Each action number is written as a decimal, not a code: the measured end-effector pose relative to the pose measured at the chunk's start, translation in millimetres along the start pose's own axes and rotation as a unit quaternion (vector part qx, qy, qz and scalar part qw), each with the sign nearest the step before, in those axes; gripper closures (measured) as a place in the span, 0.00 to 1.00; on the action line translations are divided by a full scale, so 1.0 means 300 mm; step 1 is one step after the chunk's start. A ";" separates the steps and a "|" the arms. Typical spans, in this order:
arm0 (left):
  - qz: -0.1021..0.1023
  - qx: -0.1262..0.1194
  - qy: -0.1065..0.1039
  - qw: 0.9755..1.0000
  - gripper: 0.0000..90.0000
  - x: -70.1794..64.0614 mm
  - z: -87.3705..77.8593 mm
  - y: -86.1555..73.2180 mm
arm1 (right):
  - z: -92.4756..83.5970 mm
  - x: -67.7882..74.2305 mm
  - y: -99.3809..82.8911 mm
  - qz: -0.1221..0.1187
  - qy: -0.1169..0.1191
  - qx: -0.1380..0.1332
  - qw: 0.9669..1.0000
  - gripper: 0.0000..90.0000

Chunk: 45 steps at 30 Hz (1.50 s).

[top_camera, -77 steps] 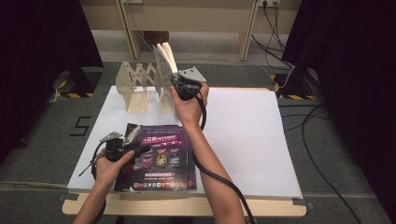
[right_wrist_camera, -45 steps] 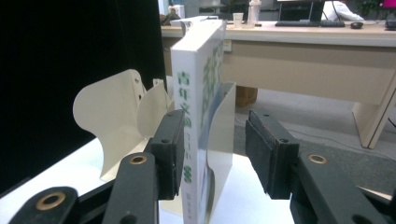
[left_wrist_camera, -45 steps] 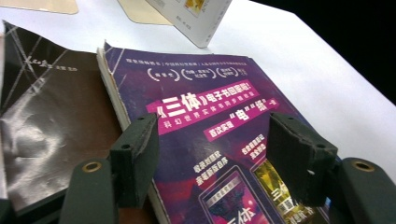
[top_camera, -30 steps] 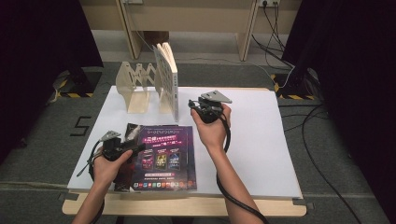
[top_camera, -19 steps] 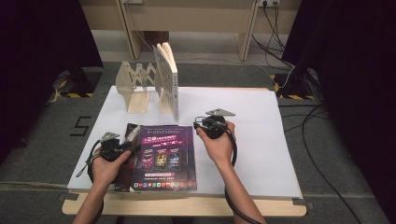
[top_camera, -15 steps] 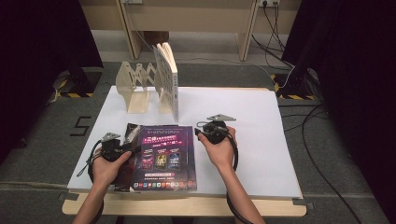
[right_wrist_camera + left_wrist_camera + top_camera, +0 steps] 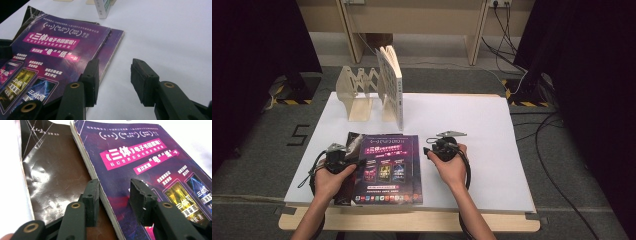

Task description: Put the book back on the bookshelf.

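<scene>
Nearest us, the left tongs [image 7: 113, 200] straddle the left edge of the glossy purple paperback book [image 7: 389, 167], lying flat near the front of the white bench [image 7: 492, 140]; their jaws have just been closing around that edge, though we cannot tell whether the pads press yet. The right tongs [image 7: 113, 82], open and empty, now sit low beside the book's right edge, having come down from the upright book [image 7: 393, 85] in the wooden rack [image 7: 357, 92]. We judge a two-sided lift imminent.
</scene>
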<state>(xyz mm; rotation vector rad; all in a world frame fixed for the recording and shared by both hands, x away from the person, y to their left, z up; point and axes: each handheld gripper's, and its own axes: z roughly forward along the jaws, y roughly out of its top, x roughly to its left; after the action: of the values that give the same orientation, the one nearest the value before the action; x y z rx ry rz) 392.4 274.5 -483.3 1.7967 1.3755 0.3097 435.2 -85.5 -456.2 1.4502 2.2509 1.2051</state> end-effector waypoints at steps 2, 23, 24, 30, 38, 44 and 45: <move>0.005 0.006 0.002 1.000 0.66 -0.014 0.003 0.003 | 0.004 0.001 -0.005 -0.001 0.001 0.003 1.000 0.65; 0.073 0.019 -0.011 0.997 0.63 -0.123 0.039 0.012 | 0.051 -0.013 -0.013 0.007 0.005 0.036 0.999 0.64; 0.077 0.020 -0.010 0.997 0.63 -0.126 0.042 0.010 | 0.053 -0.012 -0.012 0.008 0.007 0.036 0.999 0.64; 0.086 0.027 -0.035 0.995 0.61 -0.145 0.053 0.005 | 0.075 -0.023 -0.009 0.018 0.008 0.050 0.999 0.63; 0.096 0.025 -0.047 0.994 0.58 -0.138 0.052 0.013 | 0.097 -0.042 -0.006 0.039 0.018 0.060 0.997 0.61; 0.102 0.022 -0.040 0.994 0.61 -0.131 0.050 0.013 | 0.111 -0.048 0.001 0.052 0.032 0.074 0.995 0.60; 0.098 0.022 -0.041 0.994 0.62 -0.135 0.054 0.011 | 0.111 -0.048 0.002 0.052 0.032 0.075 0.995 0.60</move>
<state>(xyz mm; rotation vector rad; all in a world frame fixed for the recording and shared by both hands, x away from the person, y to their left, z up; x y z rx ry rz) 389.8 230.9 -479.8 1.9633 1.1583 0.3076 461.3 -79.9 -480.8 1.6243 2.3809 1.1473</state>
